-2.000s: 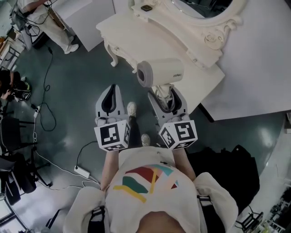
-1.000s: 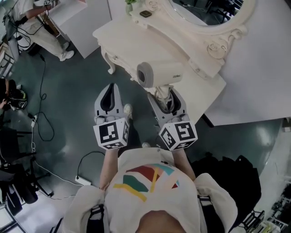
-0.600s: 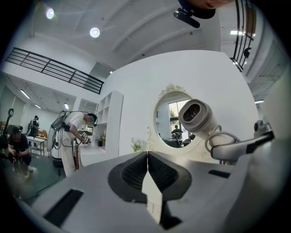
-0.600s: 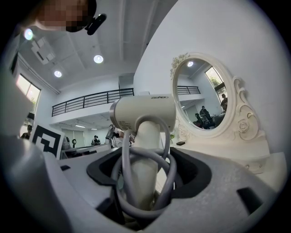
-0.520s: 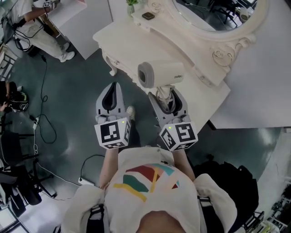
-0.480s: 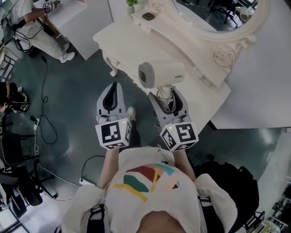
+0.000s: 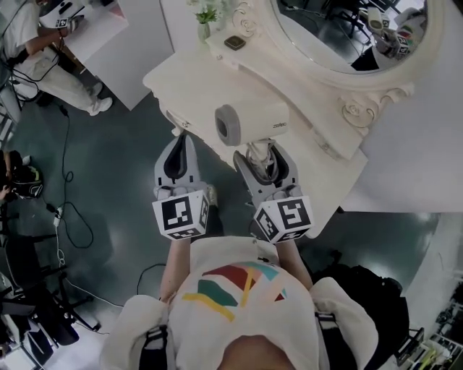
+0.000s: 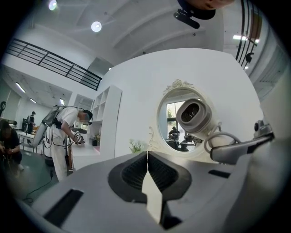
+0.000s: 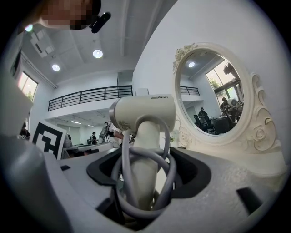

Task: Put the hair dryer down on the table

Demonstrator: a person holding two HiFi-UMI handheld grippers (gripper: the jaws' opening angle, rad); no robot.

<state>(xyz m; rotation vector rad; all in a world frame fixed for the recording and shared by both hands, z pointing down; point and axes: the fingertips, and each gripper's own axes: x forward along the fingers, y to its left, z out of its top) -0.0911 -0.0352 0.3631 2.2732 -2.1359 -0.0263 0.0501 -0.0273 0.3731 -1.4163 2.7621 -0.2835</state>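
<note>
A white hair dryer [image 7: 252, 123] with a grey nozzle end stands upright in my right gripper [image 7: 260, 156], which is shut on its handle [image 9: 144, 168]. A grey cord [image 9: 169, 169] is wound around that handle between the jaws. The dryer hangs over the near edge of the white dressing table [image 7: 189, 69]. My left gripper [image 7: 179, 150] is beside it on the left, over the floor, shut with nothing between its jaws [image 8: 147, 159]. In the left gripper view the dryer [image 8: 194, 115] shows at the right, in front of the mirror.
An ornate oval mirror [image 7: 340, 29] rises from the back of the dressing table. A small potted plant [image 7: 205, 18] and a dark flat item [image 7: 234, 42] rest on the tabletop. A person [image 7: 43, 50] works at a white counter at the far left. Cables [image 7: 69, 181] lie on the floor.
The view has moved forward toward the dressing table, so the dryer now hangs over the table's edge. More of the mirror shows. Both grippers keep their grip and spacing.
</note>
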